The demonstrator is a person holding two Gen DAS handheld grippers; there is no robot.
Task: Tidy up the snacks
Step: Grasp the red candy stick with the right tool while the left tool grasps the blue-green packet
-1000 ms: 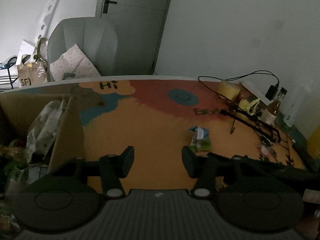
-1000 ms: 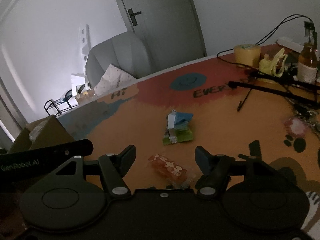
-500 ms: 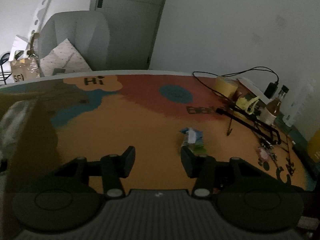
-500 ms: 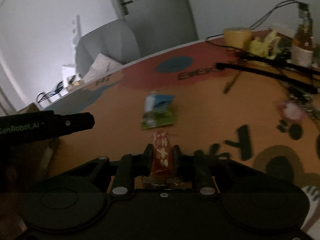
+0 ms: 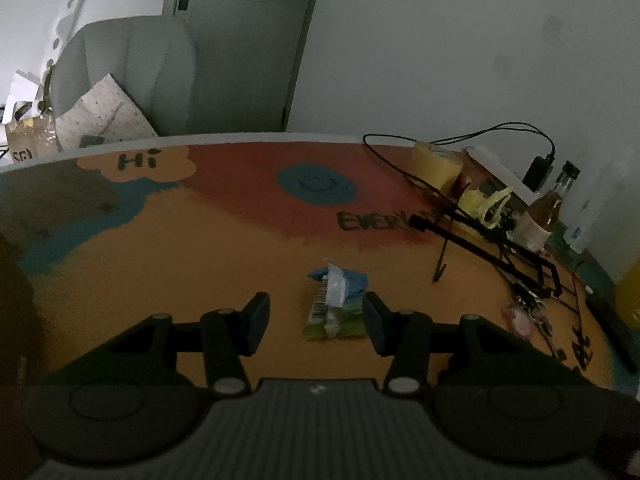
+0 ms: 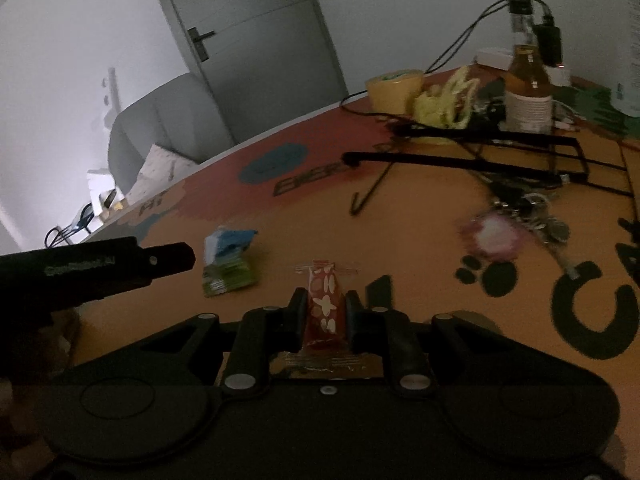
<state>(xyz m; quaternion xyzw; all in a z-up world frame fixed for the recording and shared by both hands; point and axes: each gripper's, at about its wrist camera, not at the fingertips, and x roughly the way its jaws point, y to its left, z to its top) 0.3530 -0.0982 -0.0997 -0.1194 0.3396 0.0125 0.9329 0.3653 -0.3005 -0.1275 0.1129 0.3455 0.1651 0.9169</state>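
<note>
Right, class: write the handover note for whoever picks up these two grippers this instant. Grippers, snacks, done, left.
Right gripper: shut on the red flower-print snack, which sticks out past its fingertips.
Left gripper: open and empty, with the green-and-blue snack packet lying on the orange table mat just ahead, close to its right finger.
Done: one snack gripped.
Left: put the red snack away, then grip and stow the green-and-blue packet. No snack container shows in these views.

A roll of yellow tape [image 5: 436, 164] sits at the far edge of the colourful tabletop [image 5: 200, 248], beside a glass bottle [image 6: 528, 92] and tangled black cables [image 5: 460, 140]. Behind stands a grey armchair [image 5: 132, 76] by the closed door [image 5: 240, 40].
</note>
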